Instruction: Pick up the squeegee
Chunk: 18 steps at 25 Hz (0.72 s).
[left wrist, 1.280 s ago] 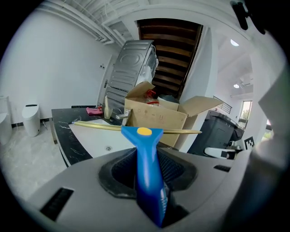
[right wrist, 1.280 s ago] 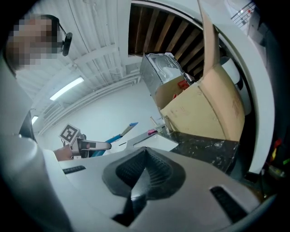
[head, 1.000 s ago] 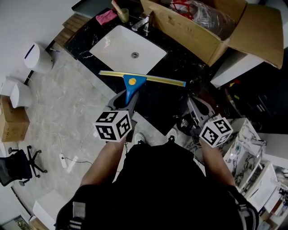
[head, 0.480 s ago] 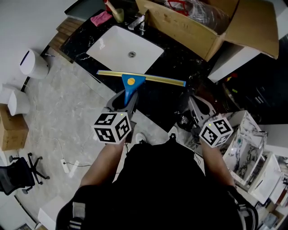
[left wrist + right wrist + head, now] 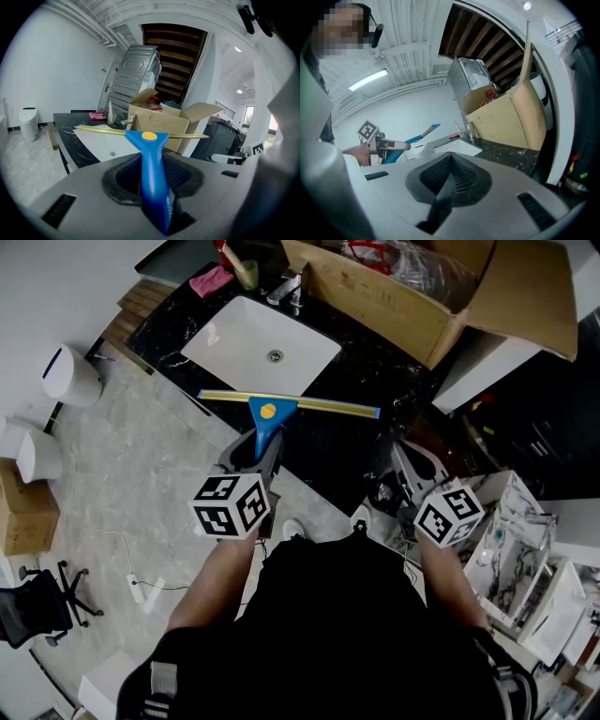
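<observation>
The squeegee (image 5: 266, 421) has a blue handle with a yellow dot and a long yellow-edged blade. It hangs above the front edge of the black counter (image 5: 323, 442). My left gripper (image 5: 255, 454) is shut on the blue handle. In the left gripper view the squeegee handle (image 5: 151, 164) stands upright between the pads, with the blade lying crosswise beyond them. My right gripper (image 5: 412, 470) is lower right of the squeegee, away from it. Its pads (image 5: 454, 176) are pressed together with nothing between them. The squeegee (image 5: 419, 133) shows at the left of that view.
A white sink (image 5: 258, 345) is set into the counter, with a tap (image 5: 291, 289) and a pink cloth (image 5: 210, 279) behind it. A large open cardboard box (image 5: 412, 306) stands at the back right. A white toilet (image 5: 64, 371) is at left on the marble floor; clutter fills the right side.
The head view has shifted a little. The squeegee stays in the left gripper at about the same place over the counter edge. The right gripper has barely moved.
</observation>
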Available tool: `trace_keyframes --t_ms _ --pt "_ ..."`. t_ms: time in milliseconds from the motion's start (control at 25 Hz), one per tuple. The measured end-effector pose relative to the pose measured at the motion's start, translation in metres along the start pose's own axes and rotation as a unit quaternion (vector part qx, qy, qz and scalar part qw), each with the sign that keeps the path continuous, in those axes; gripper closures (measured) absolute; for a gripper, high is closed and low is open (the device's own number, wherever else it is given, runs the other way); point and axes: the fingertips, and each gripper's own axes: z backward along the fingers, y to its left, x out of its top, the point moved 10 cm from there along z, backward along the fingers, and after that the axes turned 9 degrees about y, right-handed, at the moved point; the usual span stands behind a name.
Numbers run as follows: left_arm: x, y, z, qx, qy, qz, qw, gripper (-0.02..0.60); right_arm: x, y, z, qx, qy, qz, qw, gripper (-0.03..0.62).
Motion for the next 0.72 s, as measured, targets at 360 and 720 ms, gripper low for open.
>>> trace_keyframes --t_ms 360,720 --pt "-0.0004 -0.0002 -0.0003 0.006 -0.003 0.001 1.0 0.439 -0.0009 -0.0021 -0.0018 0.003 0.003 0.004 1.0 0.586" --pt "-0.0003 -0.0006 -0.0003 0.006 -0.003 -0.002 1.0 0.439 -0.0004 -0.0001 -0.0003 0.0 0.012 0.007 1.0 0.586"
